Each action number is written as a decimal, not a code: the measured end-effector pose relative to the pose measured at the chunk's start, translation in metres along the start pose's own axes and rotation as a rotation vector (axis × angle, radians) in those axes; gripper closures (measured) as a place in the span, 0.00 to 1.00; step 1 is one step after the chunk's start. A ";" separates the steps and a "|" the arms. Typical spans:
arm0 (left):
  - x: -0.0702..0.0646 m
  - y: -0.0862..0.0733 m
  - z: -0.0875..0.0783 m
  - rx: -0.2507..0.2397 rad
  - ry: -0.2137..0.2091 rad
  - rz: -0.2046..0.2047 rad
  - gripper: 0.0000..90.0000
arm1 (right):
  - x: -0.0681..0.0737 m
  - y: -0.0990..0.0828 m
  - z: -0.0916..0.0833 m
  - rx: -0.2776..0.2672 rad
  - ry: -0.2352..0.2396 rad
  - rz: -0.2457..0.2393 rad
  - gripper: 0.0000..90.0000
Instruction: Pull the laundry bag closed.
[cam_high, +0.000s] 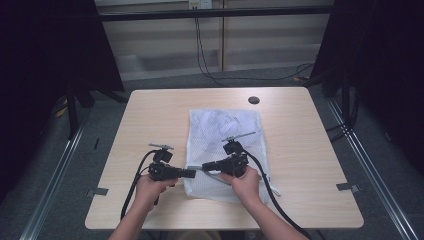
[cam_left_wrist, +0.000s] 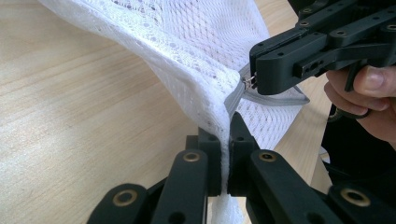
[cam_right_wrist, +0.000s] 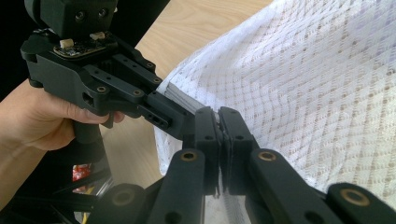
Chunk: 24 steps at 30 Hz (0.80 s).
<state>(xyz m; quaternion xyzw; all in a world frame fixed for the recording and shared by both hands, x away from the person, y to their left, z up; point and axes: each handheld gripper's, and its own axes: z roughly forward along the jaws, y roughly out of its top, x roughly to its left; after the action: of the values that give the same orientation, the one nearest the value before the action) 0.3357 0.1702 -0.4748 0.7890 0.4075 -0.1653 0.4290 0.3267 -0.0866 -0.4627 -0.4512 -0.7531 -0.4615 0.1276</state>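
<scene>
A white mesh laundry bag (cam_high: 223, 131) lies flat on the wooden table (cam_high: 150, 115), right of centre. My left gripper (cam_high: 192, 173) (cam_left_wrist: 229, 135) is shut on the bag's near left edge, pinching the mesh (cam_left_wrist: 187, 46) right beside the grey zipper tape (cam_left_wrist: 237, 95). From the right, my right gripper (cam_high: 204, 166) (cam_right_wrist: 219, 119) meets it tip to tip and is shut on the small metal zipper pull (cam_left_wrist: 250, 80). The bag's corner (cam_right_wrist: 327, 84) is lifted slightly off the table between the two. A hand holds each gripper's grip.
A round black grommet (cam_high: 254, 100) sits in the table near its far edge. Cables (cam_high: 210, 70) run across the floor behind the table, and dark curtains hang on both sides. Each gripper's cable trails toward the table's near edge.
</scene>
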 end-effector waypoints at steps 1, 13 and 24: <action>0.000 0.000 0.000 0.000 -0.001 -0.002 0.98 | 0.000 0.000 0.000 0.001 0.000 -0.004 0.97; 0.001 0.000 -0.001 -0.004 0.002 -0.011 0.98 | -0.006 -0.002 -0.008 0.002 -0.012 0.004 0.97; 0.001 0.000 0.000 -0.005 0.001 -0.009 0.98 | -0.008 -0.005 -0.013 -0.001 -0.016 -0.009 0.97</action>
<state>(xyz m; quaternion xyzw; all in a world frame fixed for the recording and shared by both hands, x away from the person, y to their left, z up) 0.3364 0.1709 -0.4752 0.7860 0.4116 -0.1660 0.4303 0.3242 -0.1024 -0.4628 -0.4513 -0.7561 -0.4588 0.1194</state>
